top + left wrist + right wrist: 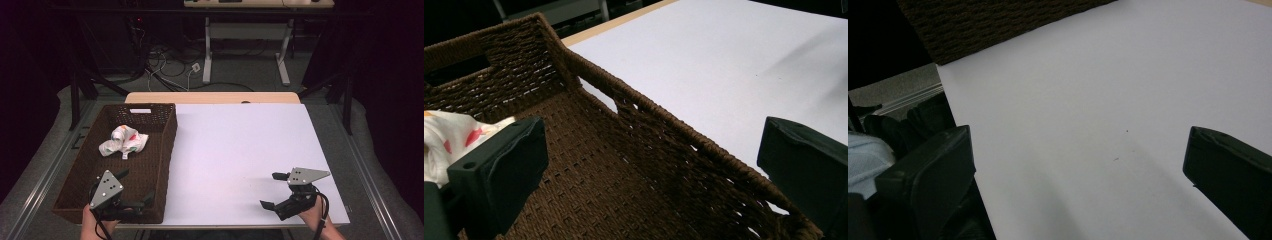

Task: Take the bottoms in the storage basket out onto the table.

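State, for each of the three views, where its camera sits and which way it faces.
High view: above the near side, facing forward and down on the table; both hands and tools show, left tool, right tool.
Left gripper view: on the left tool, facing into the basket toward the cloth; its two jaws show.
Right gripper view: on the right tool, facing across the table; its two jaws show.
All share the basket.

Basket (157,150) rough woven brown wicker; cloth (123,141) soft, printed; table (250,150) smooth matt white.

Crumpled white cloth (123,141) with red and green spots, lying inside brown woven basket (162,150), toward 12 o'clock.
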The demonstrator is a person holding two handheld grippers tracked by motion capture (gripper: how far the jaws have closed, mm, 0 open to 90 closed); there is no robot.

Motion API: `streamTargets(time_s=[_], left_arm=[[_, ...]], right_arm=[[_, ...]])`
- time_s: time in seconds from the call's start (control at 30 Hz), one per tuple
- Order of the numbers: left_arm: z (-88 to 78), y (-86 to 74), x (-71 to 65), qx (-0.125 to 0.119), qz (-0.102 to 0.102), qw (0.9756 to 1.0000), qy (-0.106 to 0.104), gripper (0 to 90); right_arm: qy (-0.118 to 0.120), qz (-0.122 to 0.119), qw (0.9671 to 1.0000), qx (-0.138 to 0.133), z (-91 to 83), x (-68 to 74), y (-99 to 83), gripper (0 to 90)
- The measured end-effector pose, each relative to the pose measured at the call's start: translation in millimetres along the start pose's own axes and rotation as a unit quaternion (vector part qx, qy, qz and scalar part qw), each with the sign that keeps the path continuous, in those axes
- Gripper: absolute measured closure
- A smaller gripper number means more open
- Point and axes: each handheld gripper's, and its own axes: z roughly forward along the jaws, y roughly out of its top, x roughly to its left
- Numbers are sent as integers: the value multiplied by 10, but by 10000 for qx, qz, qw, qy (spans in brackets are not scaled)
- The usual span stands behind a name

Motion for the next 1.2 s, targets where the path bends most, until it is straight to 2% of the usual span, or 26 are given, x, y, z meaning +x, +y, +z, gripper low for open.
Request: streamTargets(time_s=[0.53, 0.67, 0.77, 0.93, 1.2], left_arm=[[0, 76, 13, 141, -39, 9999, 41, 1], [9, 112, 28, 184, -80, 9998, 28, 2], [28, 162, 58, 265, -249, 9993, -17, 1], [67, 221, 93, 330, -359, 9988, -111, 1], [87, 291, 137, 527, -339, 9980, -90, 1]], right_arm=[[43, 11, 10000, 24, 24, 2, -5, 0], [62, 30, 10000, -6, 32, -5, -6, 0], [84, 50, 9999, 40, 66, -15, -5, 0], [80, 18, 10000, 33, 67, -8, -7, 0], [111, 44, 9999, 104, 116, -23, 5, 0]])
